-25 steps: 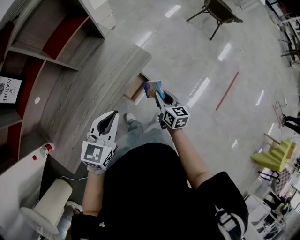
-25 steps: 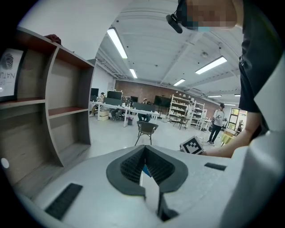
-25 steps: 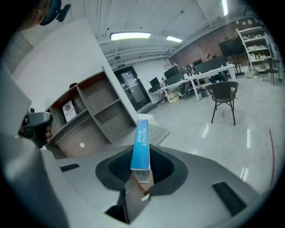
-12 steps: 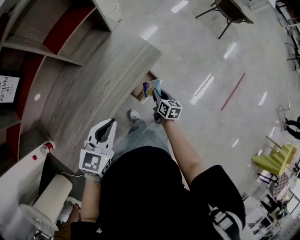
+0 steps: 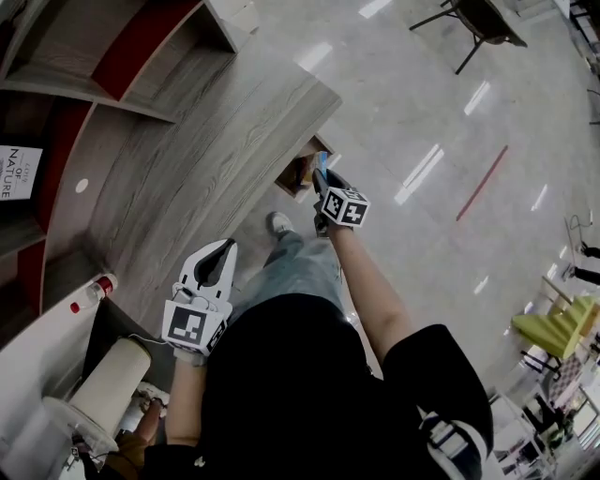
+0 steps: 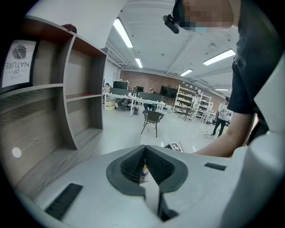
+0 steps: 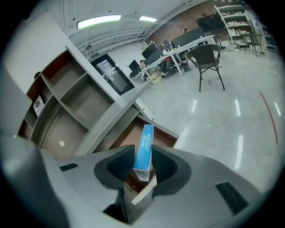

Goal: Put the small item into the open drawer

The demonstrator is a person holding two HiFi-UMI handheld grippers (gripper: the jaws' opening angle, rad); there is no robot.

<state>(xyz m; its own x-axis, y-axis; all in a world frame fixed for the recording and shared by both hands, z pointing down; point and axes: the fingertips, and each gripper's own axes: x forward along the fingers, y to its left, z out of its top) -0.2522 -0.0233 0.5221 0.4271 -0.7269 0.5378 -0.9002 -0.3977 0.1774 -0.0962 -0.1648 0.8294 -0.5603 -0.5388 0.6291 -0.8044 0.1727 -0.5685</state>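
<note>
Blue box (image 7: 144,141) stands on edge between the right gripper's (image 7: 141,152) opening jaws, pads touching it, poised over the open drawer (image 7: 165,129) just beyond its tips, likely for release.

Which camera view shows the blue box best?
The right gripper view: the blue box fills the centre, upright between opening jaws over the drawer. Head view shows a sliver; left gripper view, barely a glimpse.

grey wood counter (image 5: 216,159), shelves (image 5: 141,47) with red backs, sign (image 5: 21,172) on one shelf, dark chair (image 5: 478,23), red floor line (image 5: 482,183), red-capped bottle (image 5: 94,292) near counter.
</note>
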